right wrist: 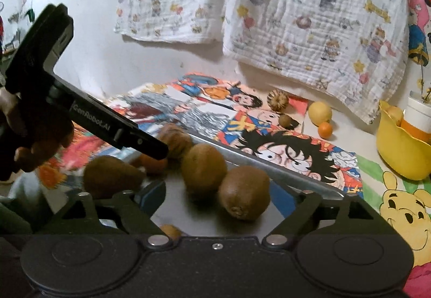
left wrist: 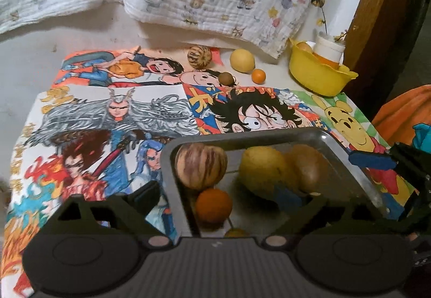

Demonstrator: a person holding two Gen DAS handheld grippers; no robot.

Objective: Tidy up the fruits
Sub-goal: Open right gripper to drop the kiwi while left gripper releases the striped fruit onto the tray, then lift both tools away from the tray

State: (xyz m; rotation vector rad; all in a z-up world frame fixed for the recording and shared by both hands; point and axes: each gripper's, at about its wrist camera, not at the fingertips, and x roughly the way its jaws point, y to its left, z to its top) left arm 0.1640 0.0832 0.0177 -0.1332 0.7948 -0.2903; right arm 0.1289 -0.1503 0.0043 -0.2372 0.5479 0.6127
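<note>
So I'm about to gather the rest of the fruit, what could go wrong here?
The round fruit loose in the metal tray, such as the small orange, may roll if it is bumped. The four fruits by the cloth, like the lemon, lie far back, near the yellow bowl, which a reach might knock.

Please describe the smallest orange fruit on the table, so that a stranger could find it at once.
Find the yellow bowl at the table's far right. To its left a yellow lemon lies on the bare tabletop, and the small orange fruit sits right beside it. It alone is bright orange there; the neighbours are yellow, brown or striped.
</note>
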